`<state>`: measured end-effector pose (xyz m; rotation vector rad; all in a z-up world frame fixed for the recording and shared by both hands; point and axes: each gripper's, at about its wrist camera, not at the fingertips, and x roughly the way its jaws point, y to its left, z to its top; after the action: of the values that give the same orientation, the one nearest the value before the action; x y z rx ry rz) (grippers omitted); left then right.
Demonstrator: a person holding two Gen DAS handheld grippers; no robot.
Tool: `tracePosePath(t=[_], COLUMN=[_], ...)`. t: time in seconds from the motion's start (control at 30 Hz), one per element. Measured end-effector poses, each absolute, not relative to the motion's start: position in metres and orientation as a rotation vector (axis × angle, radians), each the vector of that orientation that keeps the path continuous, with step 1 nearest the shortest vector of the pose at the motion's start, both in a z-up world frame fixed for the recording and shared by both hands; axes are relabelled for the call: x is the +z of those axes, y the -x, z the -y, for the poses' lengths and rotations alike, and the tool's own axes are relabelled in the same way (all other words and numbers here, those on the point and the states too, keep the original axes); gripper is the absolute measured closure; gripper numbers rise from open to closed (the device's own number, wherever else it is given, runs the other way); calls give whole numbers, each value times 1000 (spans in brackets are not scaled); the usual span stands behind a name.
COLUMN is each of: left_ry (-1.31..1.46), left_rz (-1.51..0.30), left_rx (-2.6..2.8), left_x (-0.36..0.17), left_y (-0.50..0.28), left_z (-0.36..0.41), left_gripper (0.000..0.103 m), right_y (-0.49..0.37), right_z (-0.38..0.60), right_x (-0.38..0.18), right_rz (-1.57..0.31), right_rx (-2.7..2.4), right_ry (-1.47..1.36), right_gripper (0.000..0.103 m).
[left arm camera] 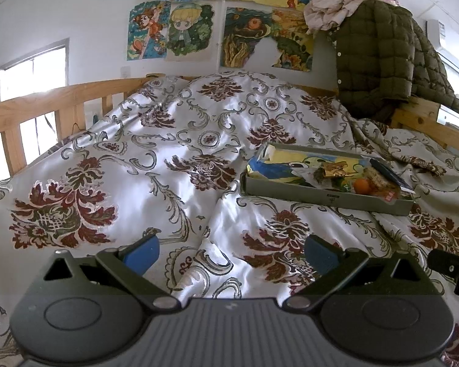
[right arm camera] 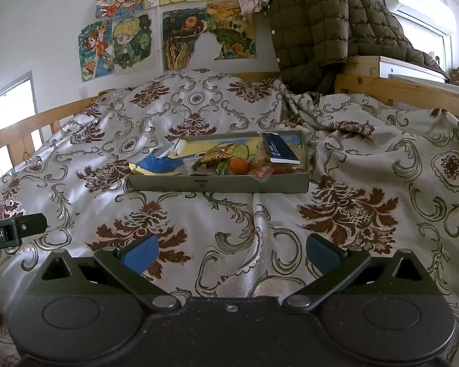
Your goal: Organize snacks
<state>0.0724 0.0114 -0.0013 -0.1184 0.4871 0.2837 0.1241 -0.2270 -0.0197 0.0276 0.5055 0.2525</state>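
A shallow grey box (left arm camera: 324, 195) (right arm camera: 217, 183) lies on the patterned bedspread, ahead and to the right in the left wrist view, straight ahead in the right wrist view. It holds several snacks: an orange fruit (right arm camera: 239, 165) (left arm camera: 361, 185), a gold wrapper (right arm camera: 218, 153), a red packet (right arm camera: 263, 173), and a dark blue flat box (right arm camera: 280, 152) leaning at its right end. A colourful drawing lines its bottom. My left gripper (left arm camera: 231, 255) is open and empty above the bedspread, short of the box. My right gripper (right arm camera: 232, 255) is open and empty, also short of the box.
The bedspread (right arm camera: 352, 208) is rumpled, with a raised hump behind the box. Wooden bed rails (left arm camera: 46, 104) (right arm camera: 413, 91) run along both sides. An olive quilted jacket (right arm camera: 318, 27) hangs at the far right. Drawings (left arm camera: 174, 30) cover the wall.
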Motion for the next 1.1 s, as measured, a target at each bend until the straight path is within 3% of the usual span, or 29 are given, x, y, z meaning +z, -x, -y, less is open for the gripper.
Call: tracePosePath(t=[1.1], left_ry=[79], left_rz=[-556], left_rx=[301], left_x=[-8], left_y=[-74], left_z=[-3], left_gripper=[0], right_y=[-124], right_z=[227], right_x=[-21], right_rz=[-508], right_rx=[250], right_ry=[-24], right_gripper=[1])
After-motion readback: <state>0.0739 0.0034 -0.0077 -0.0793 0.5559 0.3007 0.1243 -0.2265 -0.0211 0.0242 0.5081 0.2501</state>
